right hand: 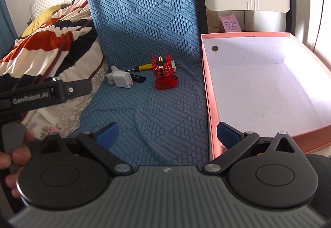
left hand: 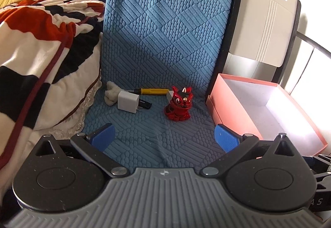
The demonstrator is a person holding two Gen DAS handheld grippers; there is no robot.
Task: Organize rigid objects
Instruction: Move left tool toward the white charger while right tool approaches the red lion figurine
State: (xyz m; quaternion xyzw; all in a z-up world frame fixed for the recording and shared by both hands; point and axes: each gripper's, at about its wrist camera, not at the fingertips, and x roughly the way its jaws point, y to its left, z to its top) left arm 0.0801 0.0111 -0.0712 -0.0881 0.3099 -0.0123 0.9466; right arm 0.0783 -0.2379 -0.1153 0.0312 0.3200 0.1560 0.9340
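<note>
A red lion figurine (left hand: 179,104) (right hand: 164,74) stands upright on the blue textured mat (left hand: 157,41). Behind it lie a yellow-handled screwdriver (left hand: 152,91) (right hand: 142,67), a white charger plug (left hand: 128,101) (right hand: 122,79), a black USB stick (left hand: 145,104) (right hand: 138,79) and a small white plush piece (left hand: 111,92). An open pink box (left hand: 215,101) (right hand: 209,91) with a white inside sits to the right of the mat. My left gripper (left hand: 164,138) is open and empty, short of the figurine. My right gripper (right hand: 167,134) is open and empty, its right finger over the box's near left corner.
A red, white and black blanket (left hand: 41,45) is piled to the left of the mat. A beige panel (left hand: 266,21) leans behind the box. The left gripper's body (right hand: 41,95) and a hand show at the left of the right wrist view.
</note>
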